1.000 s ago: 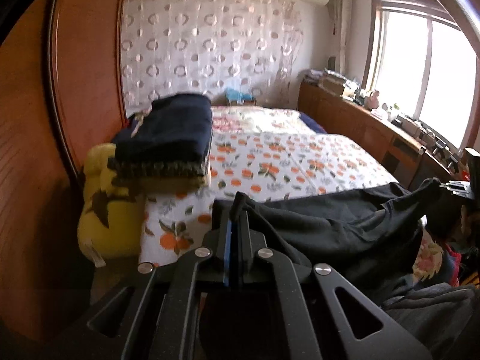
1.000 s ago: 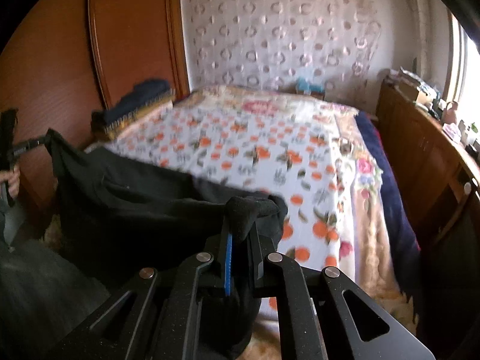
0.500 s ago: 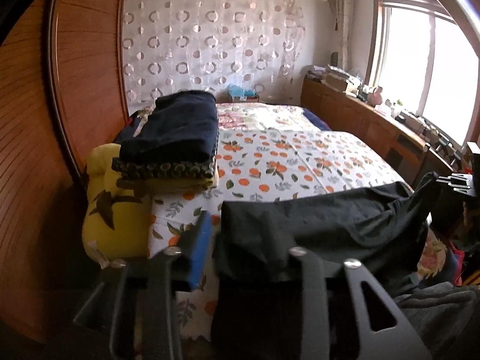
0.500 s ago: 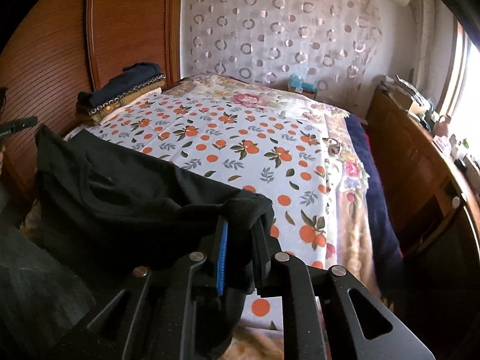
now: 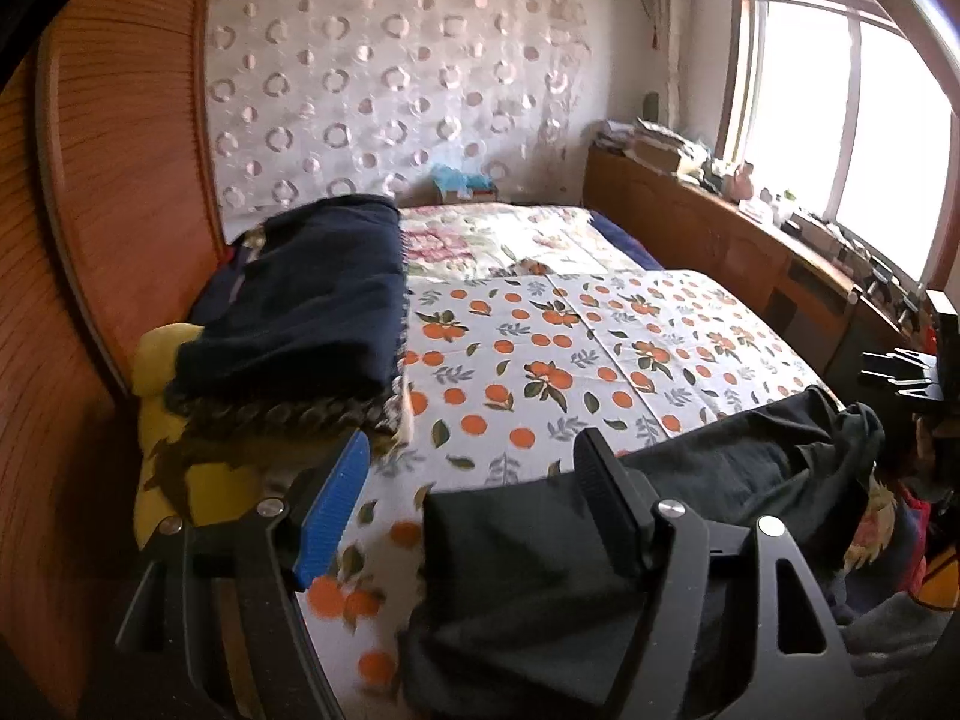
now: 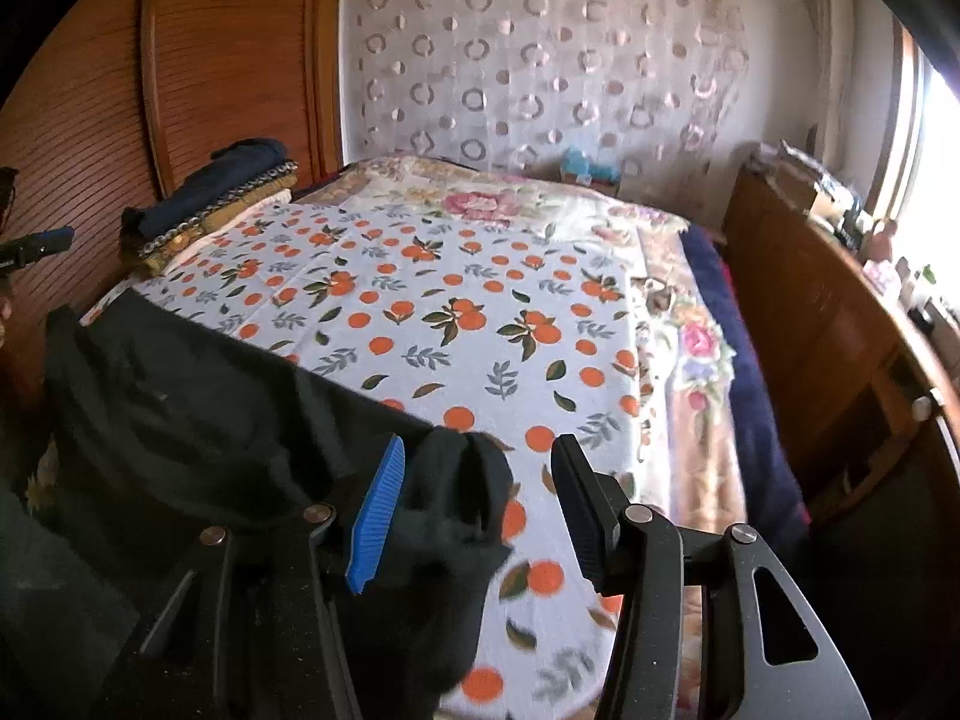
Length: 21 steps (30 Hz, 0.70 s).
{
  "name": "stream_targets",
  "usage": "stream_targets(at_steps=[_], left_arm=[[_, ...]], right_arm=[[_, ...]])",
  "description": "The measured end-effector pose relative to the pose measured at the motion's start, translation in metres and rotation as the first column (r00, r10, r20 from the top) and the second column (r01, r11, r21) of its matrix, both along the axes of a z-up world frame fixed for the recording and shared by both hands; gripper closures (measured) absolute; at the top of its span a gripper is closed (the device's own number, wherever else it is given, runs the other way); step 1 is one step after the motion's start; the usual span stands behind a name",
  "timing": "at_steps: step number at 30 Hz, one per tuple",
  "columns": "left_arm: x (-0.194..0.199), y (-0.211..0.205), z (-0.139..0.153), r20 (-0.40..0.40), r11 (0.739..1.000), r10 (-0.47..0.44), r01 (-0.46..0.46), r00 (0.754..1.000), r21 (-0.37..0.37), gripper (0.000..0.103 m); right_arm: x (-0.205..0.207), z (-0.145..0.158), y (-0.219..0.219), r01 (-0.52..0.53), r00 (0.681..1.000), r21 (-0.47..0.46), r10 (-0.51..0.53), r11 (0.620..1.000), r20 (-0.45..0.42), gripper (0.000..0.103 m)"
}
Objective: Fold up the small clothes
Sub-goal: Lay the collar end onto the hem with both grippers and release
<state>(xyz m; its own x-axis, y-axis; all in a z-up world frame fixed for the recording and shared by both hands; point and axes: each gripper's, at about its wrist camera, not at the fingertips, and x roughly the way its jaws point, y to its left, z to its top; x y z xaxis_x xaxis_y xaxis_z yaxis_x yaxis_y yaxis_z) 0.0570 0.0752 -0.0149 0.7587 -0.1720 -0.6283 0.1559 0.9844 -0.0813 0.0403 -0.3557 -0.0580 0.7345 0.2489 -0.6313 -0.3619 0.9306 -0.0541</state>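
Left wrist — black garment [image 5: 600, 540], unlabelled

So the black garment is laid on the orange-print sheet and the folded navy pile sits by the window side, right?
Not quite. The folded navy pile sits by the wooden wardrobe side, opposite the window, as the left wrist view shows. The black garment does lie on the orange-print sheet.

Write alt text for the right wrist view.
A black cotton garment lies on the near edge of an orange-print bed sheet, one bunched corner between the opening right tongs, not pinched. Folded dark blankets are stacked far left by a wooden wardrobe.
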Motion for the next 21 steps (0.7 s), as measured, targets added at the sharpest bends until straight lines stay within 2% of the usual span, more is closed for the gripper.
stream_targets(at_steps=[5,9,12,14,18,21], left_arm=[[0.037,-0.007,-0.019,-0.080,0.999,-0.026,0.029,0.996,0.034,0.031],[0.048,-0.011,-0.039,-0.143,0.998,-0.037,0.045,0.989,0.053,0.032],[0.048,-0.013,-0.054,-0.178,0.997,-0.045,0.056,0.983,0.055,0.031],[0.046,-0.013,-0.066,-0.210,0.997,-0.049,0.060,0.977,0.048,0.032],[0.041,-0.013,-0.083,-0.247,0.997,-0.048,0.061,0.968,0.046,0.032],[0.038,-0.013,-0.088,-0.254,0.998,-0.046,0.057,0.966,0.036,0.032]], right_arm=[[0.030,-0.012,0.007,-0.011,0.999,0.034,0.012,0.999,-0.043,0.050],[0.044,-0.018,0.002,0.012,0.997,0.050,-0.008,0.999,-0.074,0.050],[0.051,-0.023,-0.003,0.027,0.994,0.052,-0.022,0.998,-0.105,0.061],[0.053,-0.026,-0.006,0.037,0.991,0.059,-0.029,0.998,-0.130,0.064],[0.055,-0.031,-0.006,0.014,0.986,0.099,0.003,0.995,-0.164,0.092],[0.051,-0.025,-0.010,0.017,0.992,0.139,0.001,0.990,-0.129,0.097]])
